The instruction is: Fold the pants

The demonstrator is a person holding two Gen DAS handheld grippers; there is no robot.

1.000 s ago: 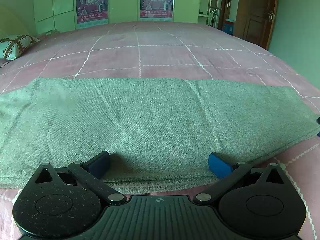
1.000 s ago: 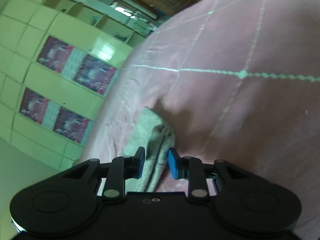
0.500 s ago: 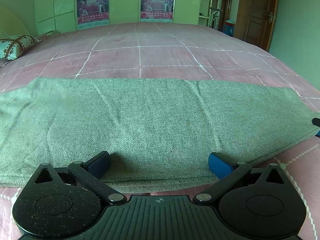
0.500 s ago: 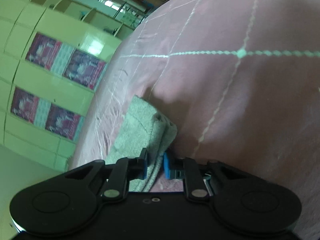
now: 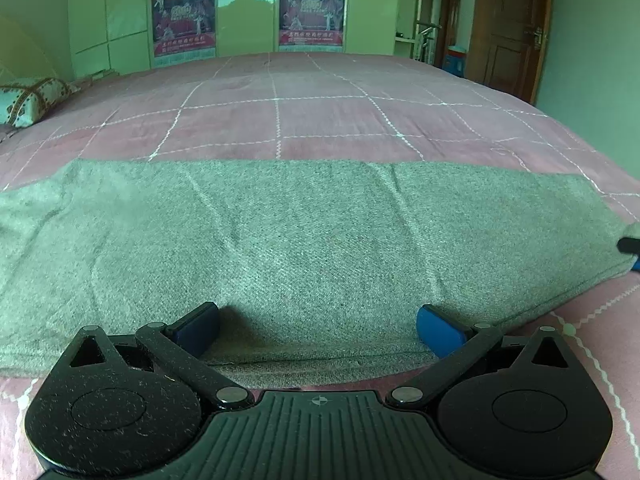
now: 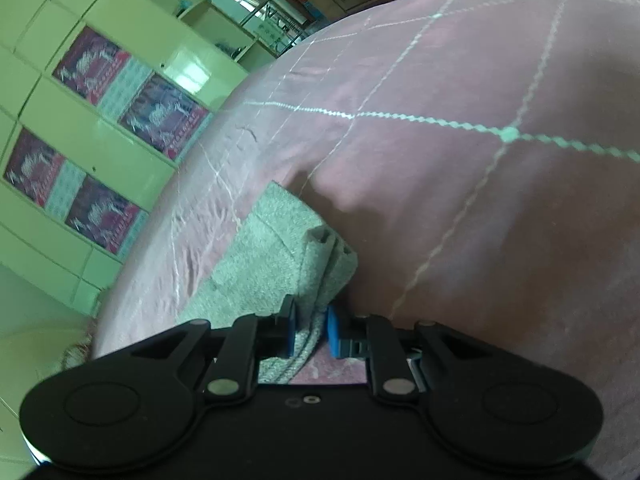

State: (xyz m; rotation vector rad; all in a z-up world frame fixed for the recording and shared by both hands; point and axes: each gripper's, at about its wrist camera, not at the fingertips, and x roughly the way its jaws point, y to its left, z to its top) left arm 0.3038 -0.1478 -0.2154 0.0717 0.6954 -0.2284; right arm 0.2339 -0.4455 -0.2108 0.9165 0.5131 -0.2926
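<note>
Pants (image 5: 312, 248), grey-green and folded into a long band, lie flat across the pink quilted bedspread (image 5: 280, 120); right gripper (image 6: 311, 330) has just been closing, its blue pads pinching the bunched end of the cloth; left gripper (image 5: 318, 326) rests spread wide over the near edge, gripping nothing; wardrobe (image 5: 248, 12) stands beyond.

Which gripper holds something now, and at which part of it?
The right gripper pinches the gray pants at their bunched end edge. The left gripper is open, holding nothing.
</note>
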